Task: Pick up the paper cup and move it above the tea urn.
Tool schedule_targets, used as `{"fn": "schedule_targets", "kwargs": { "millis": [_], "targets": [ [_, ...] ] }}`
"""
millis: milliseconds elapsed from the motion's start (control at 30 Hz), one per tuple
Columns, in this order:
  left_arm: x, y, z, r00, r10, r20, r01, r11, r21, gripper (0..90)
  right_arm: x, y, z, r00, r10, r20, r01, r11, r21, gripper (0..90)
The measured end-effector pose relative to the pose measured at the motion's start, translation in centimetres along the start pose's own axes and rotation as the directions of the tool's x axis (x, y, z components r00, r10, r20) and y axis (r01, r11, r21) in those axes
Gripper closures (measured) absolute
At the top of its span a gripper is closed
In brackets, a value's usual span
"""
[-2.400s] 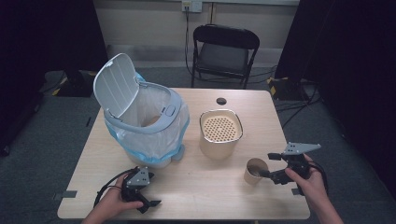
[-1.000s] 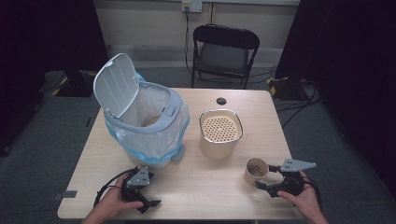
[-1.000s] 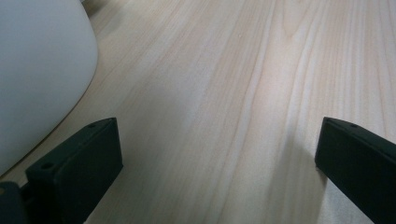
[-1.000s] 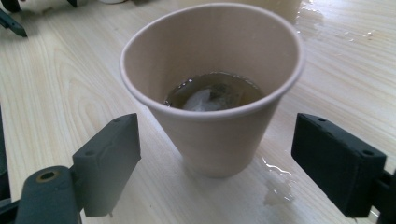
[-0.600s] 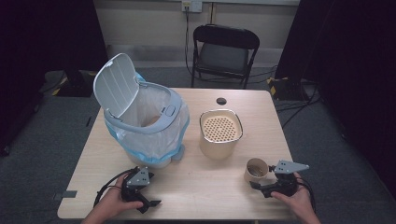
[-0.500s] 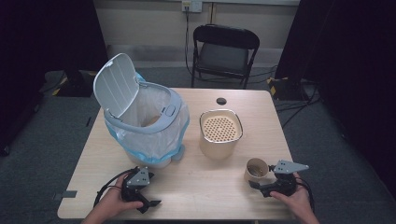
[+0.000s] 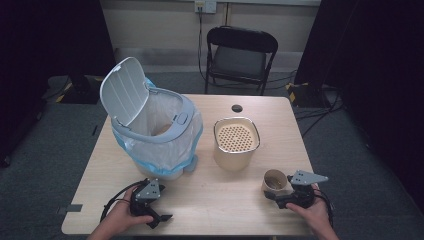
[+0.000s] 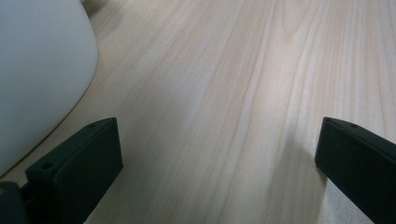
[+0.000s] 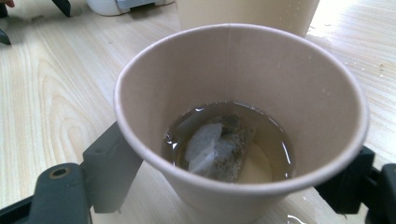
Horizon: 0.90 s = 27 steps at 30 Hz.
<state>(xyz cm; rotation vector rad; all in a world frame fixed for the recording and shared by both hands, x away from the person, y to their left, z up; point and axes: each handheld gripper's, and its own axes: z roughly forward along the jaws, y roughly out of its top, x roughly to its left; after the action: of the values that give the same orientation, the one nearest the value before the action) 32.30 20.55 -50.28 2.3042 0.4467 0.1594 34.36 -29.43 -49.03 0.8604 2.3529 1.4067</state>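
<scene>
A brown paper cup point(image 7: 274, 181) stands near the table's front right. In the right gripper view the cup point(image 9: 261, 60) holds a little tea and a wet tea bag point(image 9: 217, 149). My right gripper point(image 7: 274, 190) comes at it from the right. Its jaws have just been closing with the cup between them, and both now lie against the cup's lower sides point(image 9: 229, 172). My left gripper point(image 7: 162, 202) rests on the table at the front left, in front of the white bin point(image 7: 155, 135). Its jaws point(image 8: 217, 158) stand wide open over bare wood.
The bin has a clear liner and its lid point(image 7: 122, 92) is tipped up. A beige container with a perforated top point(image 7: 236, 142) stands mid-table, just behind the cup. A small black disc point(image 7: 237, 108) lies near the far edge. A black folding chair point(image 7: 240, 55) stands beyond the table.
My right hand has come down and left from beside the cup, bringing its jaws around the cup. The left hand and the cup have stayed in place.
</scene>
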Motion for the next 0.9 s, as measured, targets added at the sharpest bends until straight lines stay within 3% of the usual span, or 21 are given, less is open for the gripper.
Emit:
{"fn": "schedule_targets", "kwargs": {
  "millis": [233, 900],
  "targets": [
    [0.0, 0.0, 0.01, 1.0, 0.0, 0.0, 0.0, 1.0, 0.0, 0.0, -0.08, -0.04, 0.08, 0.9999, 0.013, 0.002, -0.013, 1.0, -0.016, 21.4],
    [0.0, 0.0, 0.01, 1.0, -0.001, 0.0, 0.001, 1.0, -0.001, 0.0, 0.15, 0.05, 0.09, 0.9992, -0.016, 0.036, 0.017, 1.0, -0.015, 27.1]
  ]
}}
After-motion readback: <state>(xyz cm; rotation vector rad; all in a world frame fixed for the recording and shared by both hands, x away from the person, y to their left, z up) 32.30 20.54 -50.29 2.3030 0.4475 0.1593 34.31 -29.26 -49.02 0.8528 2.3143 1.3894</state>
